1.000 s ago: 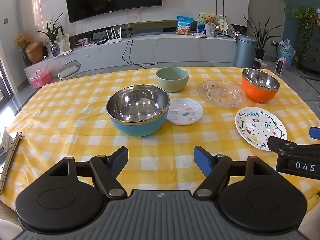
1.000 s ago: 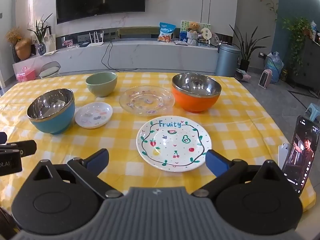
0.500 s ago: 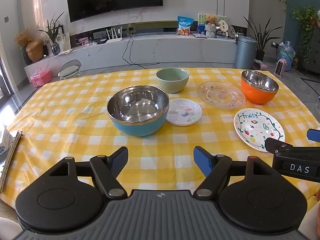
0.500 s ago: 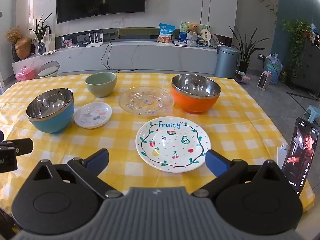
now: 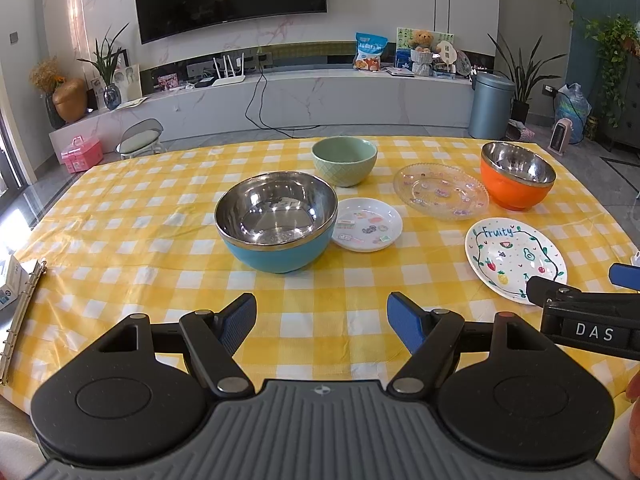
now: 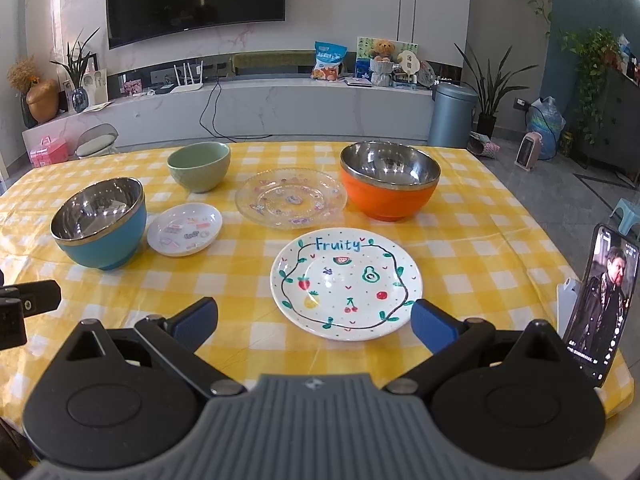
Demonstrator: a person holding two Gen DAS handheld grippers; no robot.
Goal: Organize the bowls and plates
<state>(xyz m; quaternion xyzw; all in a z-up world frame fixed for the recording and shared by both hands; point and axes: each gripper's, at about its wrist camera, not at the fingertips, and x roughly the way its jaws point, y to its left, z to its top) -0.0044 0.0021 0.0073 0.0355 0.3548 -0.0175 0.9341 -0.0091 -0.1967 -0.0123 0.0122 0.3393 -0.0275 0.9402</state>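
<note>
On the yellow checked tablecloth [image 5: 140, 240] stand a blue steel-lined bowl [image 5: 276, 220] [image 6: 100, 224], a green bowl [image 5: 345, 160] [image 6: 199, 166] and an orange steel-lined bowl [image 5: 517, 176] [image 6: 390, 184]. Between them lie a small white sticker plate [image 5: 367, 229] [image 6: 184, 229], a clear glass plate [image 5: 441, 191] [image 6: 290, 198] and a white "Fruity" plate [image 5: 514, 258] [image 6: 346, 282]. My left gripper [image 5: 321, 314] is open and empty, in front of the blue bowl. My right gripper [image 6: 314, 316] is open and empty, at the near rim of the Fruity plate.
A phone [image 6: 596, 312] stands propped at the table's right near edge. A ring binder [image 5: 20, 312] lies at the left edge. The right gripper's body [image 5: 588, 320] shows at the right of the left wrist view. A TV console and a bin [image 5: 491, 106] stand beyond the table.
Both grippers have drifted back slightly, so the dishes sit a little farther off. Jaws stay open; no dish has moved.
</note>
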